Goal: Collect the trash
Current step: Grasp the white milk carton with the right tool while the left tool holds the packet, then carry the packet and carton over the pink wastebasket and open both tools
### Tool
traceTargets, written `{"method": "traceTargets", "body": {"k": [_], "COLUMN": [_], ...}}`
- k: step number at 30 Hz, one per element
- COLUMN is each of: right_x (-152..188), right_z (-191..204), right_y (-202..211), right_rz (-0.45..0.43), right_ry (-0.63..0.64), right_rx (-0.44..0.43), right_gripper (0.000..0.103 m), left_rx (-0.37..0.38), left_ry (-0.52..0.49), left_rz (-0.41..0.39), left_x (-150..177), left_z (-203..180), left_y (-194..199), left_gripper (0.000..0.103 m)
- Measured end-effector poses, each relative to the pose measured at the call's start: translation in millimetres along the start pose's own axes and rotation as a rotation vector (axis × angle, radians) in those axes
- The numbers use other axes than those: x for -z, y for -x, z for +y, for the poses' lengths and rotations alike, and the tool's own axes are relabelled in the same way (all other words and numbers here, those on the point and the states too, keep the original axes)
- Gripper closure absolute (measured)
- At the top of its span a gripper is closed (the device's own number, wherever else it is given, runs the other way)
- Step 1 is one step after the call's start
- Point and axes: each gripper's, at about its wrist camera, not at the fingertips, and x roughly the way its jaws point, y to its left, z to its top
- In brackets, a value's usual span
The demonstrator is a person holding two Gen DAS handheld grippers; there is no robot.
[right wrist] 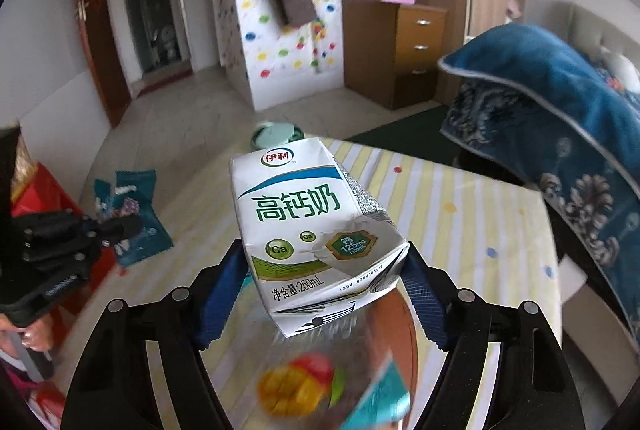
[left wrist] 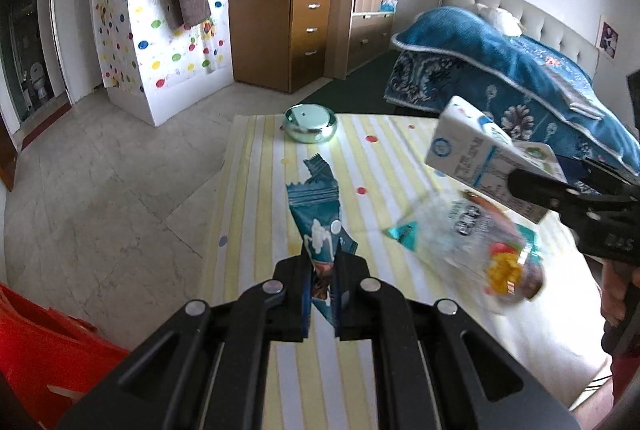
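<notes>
left gripper (left wrist: 324, 294): black linkage arms, round silver pivot pins, blue ribbed pads
right gripper (right wrist: 320, 294): same black frame, silver pins, blue ribbed pads (right wrist: 218, 294)
markings: pale lettering on the body, unreadable

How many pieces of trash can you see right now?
3: a teal wrapper in the left gripper, a milk carton in the right gripper, a clear fruit cup on the table. More may be hidden.
</notes>
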Motion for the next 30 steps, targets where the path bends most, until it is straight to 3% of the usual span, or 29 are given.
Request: {"method": "traceTargets", "body": {"k": [2, 13, 22, 30], "right_x": [14, 57, 83, 99], "right_z": [4, 13, 12, 1], "right_y": [35, 128, 162, 189], "right_rz": [-0.023, -0.085, -0.126, -0.165], "right_ry": [-0.023, -0.112, -0.117, -0.175], "right_rx": [0.007, 0.034, 0.053, 0.087], "right_gripper": [0.027, 0.027, 0.027, 0.027], "left_rx": [0.008, 0.049, 0.041, 0.072], "left_ry": [-0.007, -0.008, -0.03, -0.07], "left_rz": [-0.018, -0.06, -0.087, -0.104], "left_x": [7, 45, 69, 67], "left_z": [-7, -34, -47, -68], "left_y": [16, 81, 114, 123], "left_gripper": [0.098, 0.098, 0.098, 0.098]}}
